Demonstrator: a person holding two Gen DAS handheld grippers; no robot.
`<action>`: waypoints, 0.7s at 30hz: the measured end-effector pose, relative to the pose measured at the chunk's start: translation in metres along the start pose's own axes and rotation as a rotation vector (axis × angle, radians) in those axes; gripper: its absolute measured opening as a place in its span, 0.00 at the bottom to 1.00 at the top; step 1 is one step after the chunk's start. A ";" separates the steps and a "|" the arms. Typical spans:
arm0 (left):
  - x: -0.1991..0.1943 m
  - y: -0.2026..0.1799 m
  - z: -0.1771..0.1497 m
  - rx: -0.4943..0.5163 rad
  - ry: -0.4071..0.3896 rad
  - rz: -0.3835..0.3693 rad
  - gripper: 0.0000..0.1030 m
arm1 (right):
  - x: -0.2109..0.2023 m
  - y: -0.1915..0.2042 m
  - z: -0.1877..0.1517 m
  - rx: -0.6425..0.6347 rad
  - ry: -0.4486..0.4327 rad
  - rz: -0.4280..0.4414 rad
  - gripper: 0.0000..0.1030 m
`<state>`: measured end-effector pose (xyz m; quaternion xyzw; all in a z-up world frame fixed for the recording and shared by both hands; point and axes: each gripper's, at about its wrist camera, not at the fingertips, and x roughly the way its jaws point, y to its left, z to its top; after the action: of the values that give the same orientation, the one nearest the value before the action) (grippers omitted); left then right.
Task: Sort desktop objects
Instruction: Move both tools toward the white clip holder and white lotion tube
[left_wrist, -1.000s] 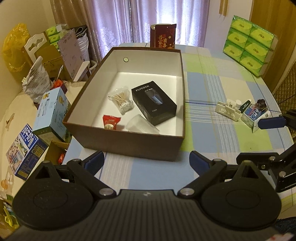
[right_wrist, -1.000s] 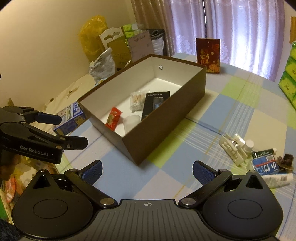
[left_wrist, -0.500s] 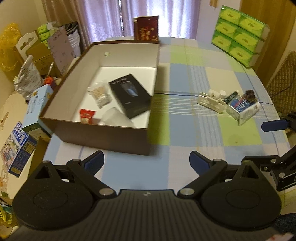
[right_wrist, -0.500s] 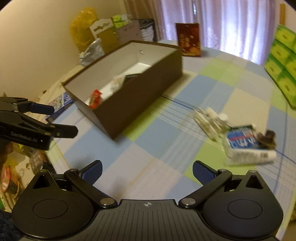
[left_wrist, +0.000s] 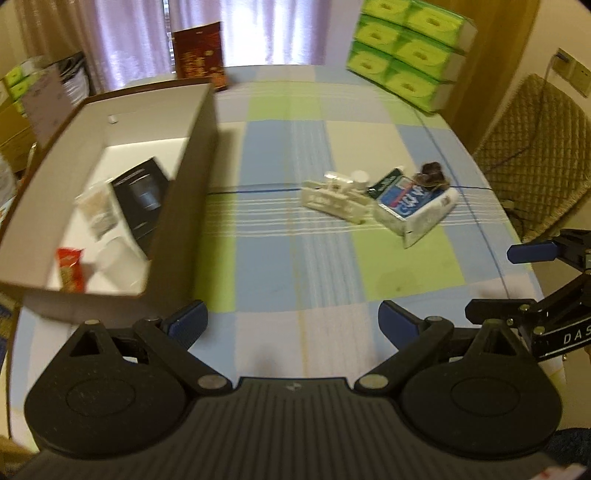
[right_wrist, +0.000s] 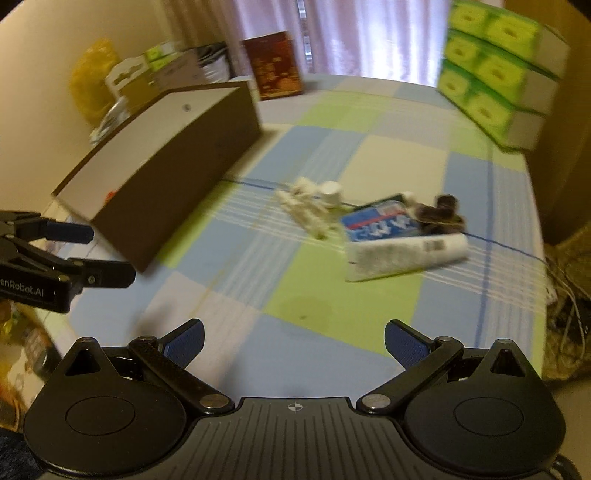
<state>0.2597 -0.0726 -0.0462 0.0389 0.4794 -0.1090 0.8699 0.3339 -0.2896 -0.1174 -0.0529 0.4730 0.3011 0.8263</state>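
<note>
- Two tongs, both spread wide and holding nothing: left tongs (left_wrist: 291, 319) and right tongs (right_wrist: 293, 338) hover over the checked surface (left_wrist: 295, 273).
- Still unsorted, a small cluster lies well apart from the brown box (left_wrist: 177, 221): a white rack (right_wrist: 308, 210), just beside it a blue-topped tissue pack (right_wrist: 399, 242), with a dark clip (right_wrist: 441, 216) on top.
- From the right tongs the pack lies at about 1 o'clock, its long axis running roughly 9-to-3; from the left tongs, nearer 2 o'clock.
- My judgement: the right side looks nearer and better lined up.
</note>
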 end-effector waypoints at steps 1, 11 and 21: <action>0.005 -0.004 0.002 0.008 0.000 -0.007 0.94 | 0.000 -0.006 0.000 0.013 -0.005 -0.008 0.98; 0.067 -0.029 0.032 0.073 -0.015 -0.063 0.94 | 0.028 -0.062 -0.002 0.082 -0.012 -0.099 0.98; 0.135 -0.030 0.064 0.132 -0.018 -0.066 0.94 | 0.063 -0.101 0.012 0.063 -0.005 -0.123 0.98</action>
<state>0.3756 -0.1334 -0.1240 0.0793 0.4642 -0.1694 0.8658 0.4217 -0.3389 -0.1825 -0.0552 0.4759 0.2351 0.8457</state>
